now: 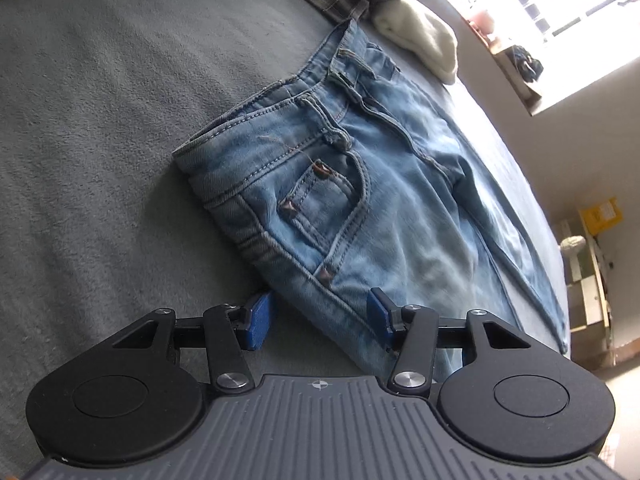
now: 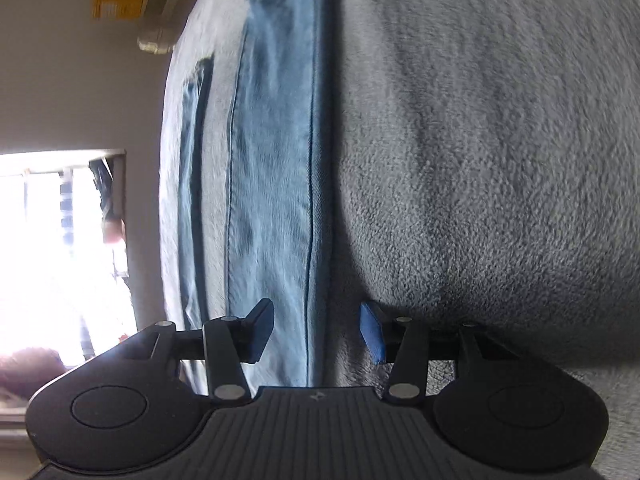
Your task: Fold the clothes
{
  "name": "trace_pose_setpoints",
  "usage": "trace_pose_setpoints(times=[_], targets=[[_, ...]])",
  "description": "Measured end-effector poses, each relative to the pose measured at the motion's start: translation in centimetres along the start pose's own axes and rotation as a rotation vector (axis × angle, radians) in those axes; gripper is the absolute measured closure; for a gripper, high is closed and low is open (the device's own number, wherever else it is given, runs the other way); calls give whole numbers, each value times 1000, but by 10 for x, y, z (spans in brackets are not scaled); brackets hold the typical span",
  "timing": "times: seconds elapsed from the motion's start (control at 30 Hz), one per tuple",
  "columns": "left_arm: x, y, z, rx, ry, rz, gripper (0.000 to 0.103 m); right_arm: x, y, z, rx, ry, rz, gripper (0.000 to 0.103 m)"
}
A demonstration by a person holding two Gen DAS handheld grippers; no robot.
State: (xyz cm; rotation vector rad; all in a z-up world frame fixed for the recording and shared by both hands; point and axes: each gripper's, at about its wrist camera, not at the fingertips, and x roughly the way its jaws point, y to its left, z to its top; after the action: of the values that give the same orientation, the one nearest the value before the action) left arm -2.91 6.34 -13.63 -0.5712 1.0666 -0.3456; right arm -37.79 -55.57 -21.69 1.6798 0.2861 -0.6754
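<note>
Both grippers (jaws parted) straddle jeans (image 1: 360, 184) edges; blanket (image 1: 100, 120) beneath.

Left claw (image 1: 320, 322) and right claw (image 2: 318, 330), both half open, angled downward

Grey fleece bedcover (image 1: 100, 128), pale wall (image 1: 560, 144), bright window (image 1: 568, 8).
</note>
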Motion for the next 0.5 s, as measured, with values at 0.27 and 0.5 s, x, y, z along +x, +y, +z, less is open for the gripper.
trace_pose_setpoints(times=[0.27, 0.5], targets=[[4, -8, 2, 28, -35, 20, 51, 5, -12, 0, 60, -81, 74, 53], [2, -8, -6, 16, -63, 19, 51, 15, -11, 2, 64, -86, 103, 53]])
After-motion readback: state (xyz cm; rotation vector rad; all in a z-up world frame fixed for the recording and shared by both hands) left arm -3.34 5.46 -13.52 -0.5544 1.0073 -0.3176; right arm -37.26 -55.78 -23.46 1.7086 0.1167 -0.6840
